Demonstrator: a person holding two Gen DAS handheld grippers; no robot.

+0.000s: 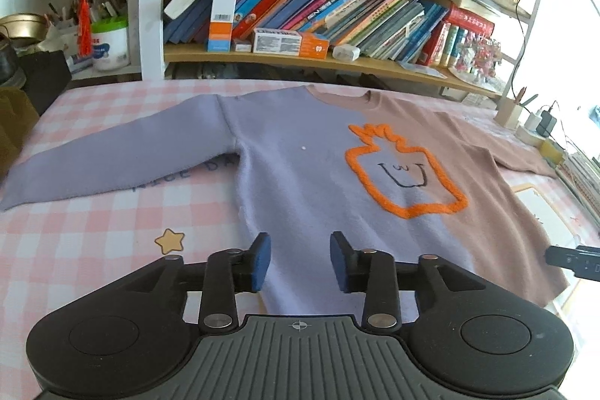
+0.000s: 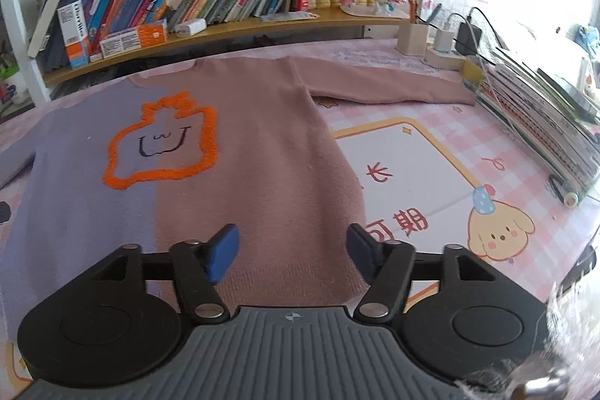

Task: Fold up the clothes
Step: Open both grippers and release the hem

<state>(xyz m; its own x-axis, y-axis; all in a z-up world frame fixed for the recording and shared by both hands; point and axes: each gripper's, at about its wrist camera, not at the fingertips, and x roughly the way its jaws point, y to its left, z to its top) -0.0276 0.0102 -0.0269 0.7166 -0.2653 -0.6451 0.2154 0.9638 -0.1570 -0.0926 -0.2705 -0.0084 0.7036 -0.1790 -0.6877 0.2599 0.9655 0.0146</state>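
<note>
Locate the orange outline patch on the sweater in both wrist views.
Left wrist: the orange patch sits right of centre, on the line where purple meets pink, beyond the left gripper.
Right wrist: the orange patch sits left of centre, beyond and left of the right gripper.
Shared landmark: the orange and white box lying on the bookshelf.

free: tablecloth (image 1: 93, 231) left | blocked: bookshelf (image 1: 300, 59) behind, stacked books (image 2: 543, 122) right

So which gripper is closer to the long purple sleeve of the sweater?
Left. The left gripper hangs over the hem of the sweater's purple half, the long purple sleeve up to its left. The right gripper is over the pink half, farther away.
</note>
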